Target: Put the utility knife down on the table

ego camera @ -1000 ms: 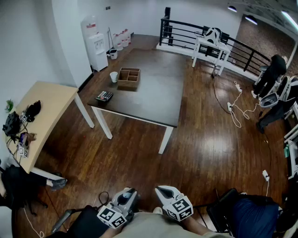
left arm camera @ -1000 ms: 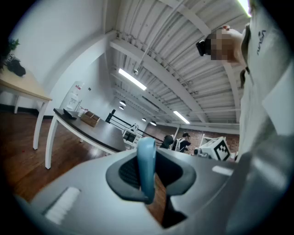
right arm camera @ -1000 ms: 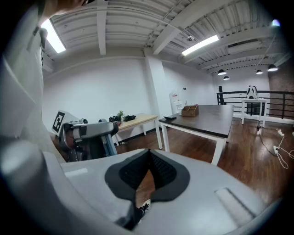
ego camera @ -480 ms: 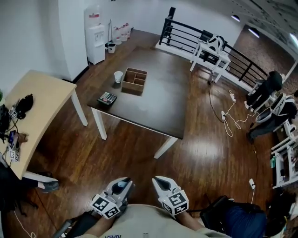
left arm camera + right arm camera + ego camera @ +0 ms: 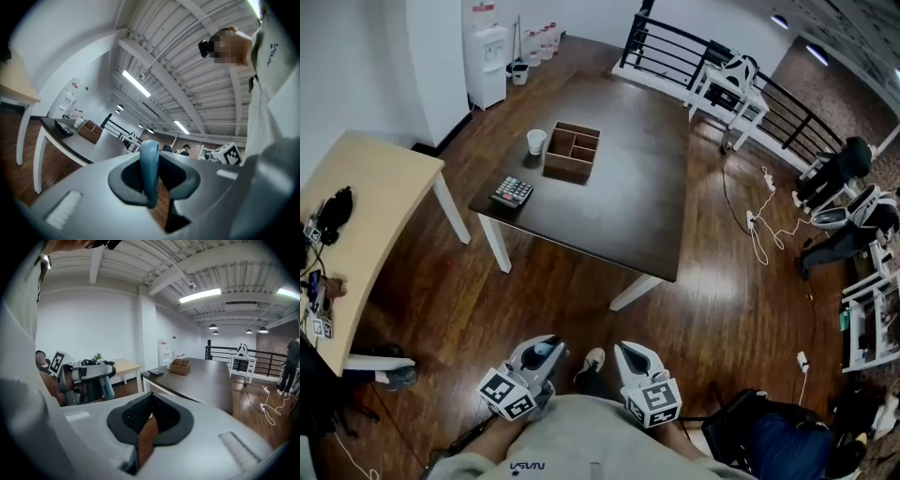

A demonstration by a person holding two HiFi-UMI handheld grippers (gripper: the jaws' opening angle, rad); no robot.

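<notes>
Left hand-held gripper (image 5: 550,348) grips the utility knife (image 5: 149,171), right hand-held gripper (image 5: 627,350) closed empty; open floor (image 5: 539,300) before the table (image 5: 591,234) edge.

free: table (image 5: 628,202) near and right side | 3 obstacles, far-left: box (image 5: 573,152), cup (image 5: 535,142), calculator (image 5: 512,191)

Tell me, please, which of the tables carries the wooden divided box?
The dark brown rectangular table with white legs, at centre; the wooden divided box sits on it, not on the pale wooden table or the white table by the railing.
</notes>
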